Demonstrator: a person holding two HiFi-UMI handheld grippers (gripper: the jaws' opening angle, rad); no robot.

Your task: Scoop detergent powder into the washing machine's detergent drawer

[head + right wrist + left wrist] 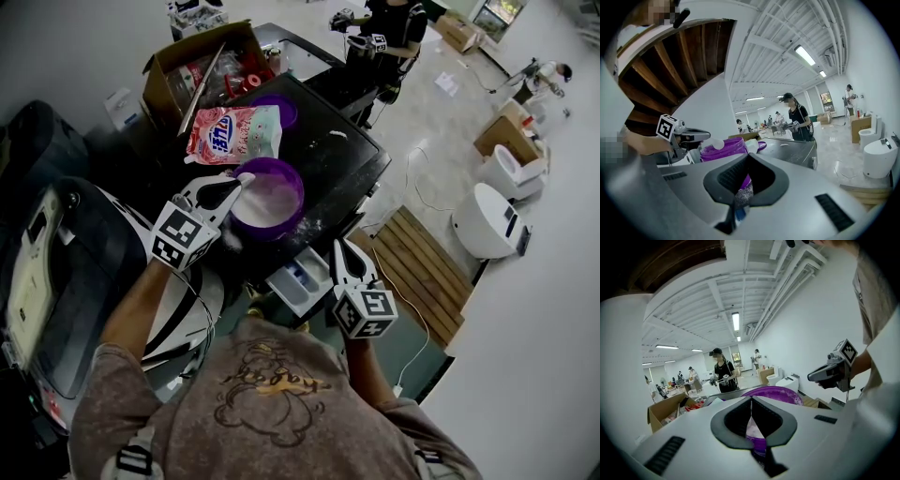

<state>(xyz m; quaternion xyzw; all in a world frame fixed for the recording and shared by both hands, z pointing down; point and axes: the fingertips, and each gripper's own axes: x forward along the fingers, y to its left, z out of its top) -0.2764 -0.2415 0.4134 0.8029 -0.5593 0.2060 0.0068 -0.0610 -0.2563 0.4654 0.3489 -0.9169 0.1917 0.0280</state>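
Note:
A purple bowl (292, 187) of white powder stands on the black washer top (347, 169). My left gripper (239, 183) is at the bowl's left rim, shut on a small white scoop (717, 144) that hangs over the bowl (726, 149). In its own view the left gripper (751, 416) has its jaws together, with the bowl (776, 393) just beyond. Below the bowl's near side, the white detergent drawer (302, 279) is pulled out. My right gripper (340, 248) is beside the drawer's right end, and the right gripper (743, 187) is shut on nothing.
A pink detergent bag (234, 133) and a purple lid (278, 109) lie behind the bowl. An open cardboard box (187, 66) stands at the back. A person with grippers (384, 37) is beyond the washer. White toilets (487, 220) and a wooden pallet (422, 272) are on the right.

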